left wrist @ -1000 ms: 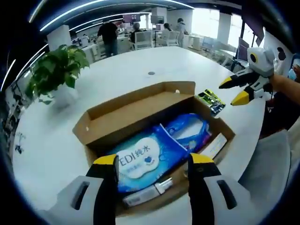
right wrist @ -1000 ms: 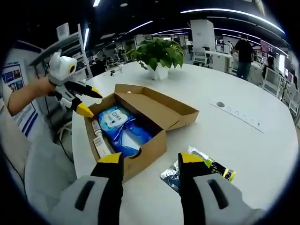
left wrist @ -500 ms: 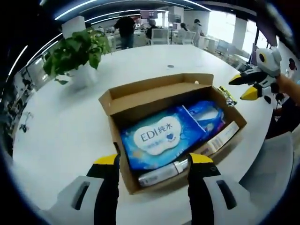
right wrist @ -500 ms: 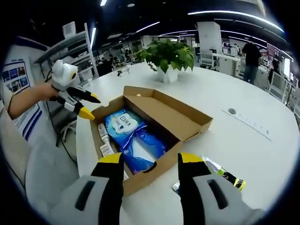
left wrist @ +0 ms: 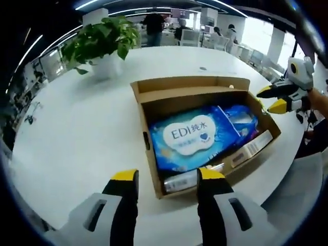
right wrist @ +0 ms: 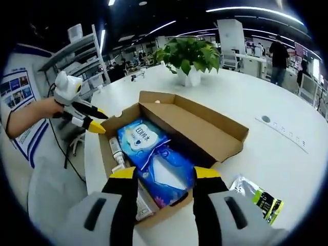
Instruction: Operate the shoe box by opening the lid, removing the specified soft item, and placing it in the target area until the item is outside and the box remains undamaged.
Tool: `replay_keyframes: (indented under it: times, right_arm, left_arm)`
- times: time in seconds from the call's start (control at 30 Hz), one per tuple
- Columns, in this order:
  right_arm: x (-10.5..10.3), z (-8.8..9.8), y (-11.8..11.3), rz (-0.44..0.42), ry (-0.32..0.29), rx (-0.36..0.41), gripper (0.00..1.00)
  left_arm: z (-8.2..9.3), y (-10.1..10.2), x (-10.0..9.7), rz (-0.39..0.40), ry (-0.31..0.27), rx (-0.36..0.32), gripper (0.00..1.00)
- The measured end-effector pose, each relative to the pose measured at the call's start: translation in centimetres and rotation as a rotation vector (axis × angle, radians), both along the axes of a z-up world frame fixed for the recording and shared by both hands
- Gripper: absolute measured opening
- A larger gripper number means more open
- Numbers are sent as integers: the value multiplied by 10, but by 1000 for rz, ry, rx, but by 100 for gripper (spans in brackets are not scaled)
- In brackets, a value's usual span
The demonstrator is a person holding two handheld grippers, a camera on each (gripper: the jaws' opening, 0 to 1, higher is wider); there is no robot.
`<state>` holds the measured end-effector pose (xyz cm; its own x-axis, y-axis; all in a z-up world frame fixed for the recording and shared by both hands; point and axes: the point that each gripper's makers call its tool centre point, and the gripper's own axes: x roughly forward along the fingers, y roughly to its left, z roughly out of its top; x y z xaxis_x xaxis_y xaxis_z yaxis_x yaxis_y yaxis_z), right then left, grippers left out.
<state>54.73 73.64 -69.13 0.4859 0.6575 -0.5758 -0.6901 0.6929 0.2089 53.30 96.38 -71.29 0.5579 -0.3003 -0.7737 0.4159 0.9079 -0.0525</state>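
Shoe box (left wrist: 205, 130) sits open near the table's (left wrist: 77, 128) edge, its lid folded back, the blue wipes pack (left wrist: 190, 141) lying inside. Your left gripper (left wrist: 167, 177) and right gripper (right wrist: 159, 174) both hover wide and empty. 1 black-and-yellow packet (right wrist: 259, 197) lies beside the box.

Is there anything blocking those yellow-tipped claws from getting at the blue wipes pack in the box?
Nothing visible does. The shoe box lid is folded back, and the blue wipes pack lies uncovered on top. The left gripper and right gripper are both open, poised over the box.
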Motion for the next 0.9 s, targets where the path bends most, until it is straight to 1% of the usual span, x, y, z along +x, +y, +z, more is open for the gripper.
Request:
replay_keyframes:
  times: [0.23,0.43,0.57,0.73,0.8,0.9]
  right_arm:
    - [5,-6,22,16,27,11,36]
    - [10,-10,41,19,59,24,31]
    - [11,-17,51,32,73,17,29]
    - [13,-27,61,47,88,3,28]
    - [15,-30,65,51,87,-1,27]
    - [18,-35,70,51,90,-7,25]
  left_arm:
    - [0,6,5,55,-1,-30,26]
    - [-2,9,7,91,8,-51,11]
    - [-3,10,6,109,16,-58,9]
    - [-4,15,6,110,14,-46,3]
    - [-5,16,5,114,11,-63,3]
    - [-5,15,6,114,8,-69,3]
